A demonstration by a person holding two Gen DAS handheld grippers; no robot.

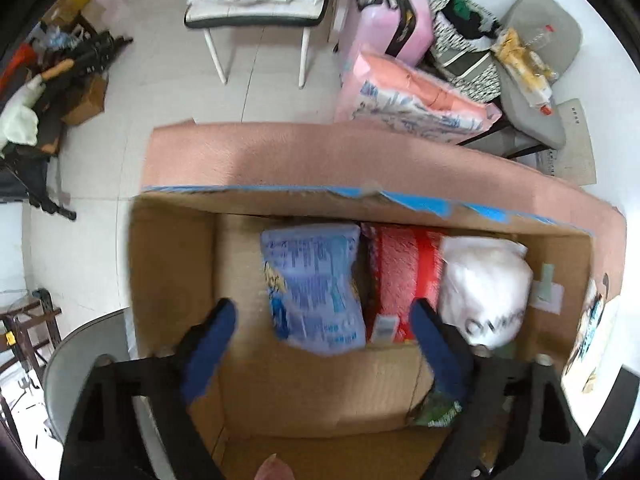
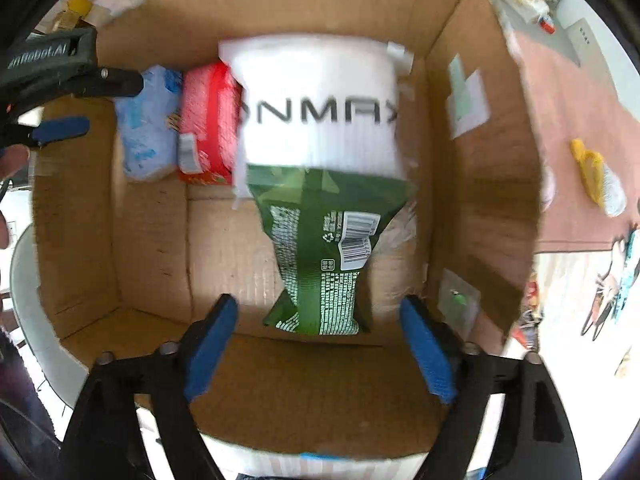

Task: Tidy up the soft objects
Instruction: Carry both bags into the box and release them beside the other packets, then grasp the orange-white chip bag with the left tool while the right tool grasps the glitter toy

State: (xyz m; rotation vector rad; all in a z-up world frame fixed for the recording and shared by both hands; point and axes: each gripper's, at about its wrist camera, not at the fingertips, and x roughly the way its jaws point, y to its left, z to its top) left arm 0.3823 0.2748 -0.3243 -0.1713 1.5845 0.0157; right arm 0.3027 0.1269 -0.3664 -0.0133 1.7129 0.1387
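Where pink tablecloth (image 1: pixel 320 152) ends — white floor (image 1: pixel 260 80), chair (image 1: pixel 256 16)

Both wrist views close above, looking into cardboard box (image 1: pixel 172 280)

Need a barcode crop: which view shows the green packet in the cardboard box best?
Right wrist: the green printed plastic packet lies centred and unobstructed, barcode facing the camera. Left wrist shows only a green corner behind a claw finger.

Green packet (image 1: pixel 438 410): mostly hidden behind a left claw finger | white bundle (image 2: pixel 320 108): lettering cut short by red pack (image 2: pixel 208 120), lower edge covered by green packet | blue pack (image 2: pixel 148 120): print blurred, unreadable | chair (image 1: pixel 256 8): top cut off by picture edge
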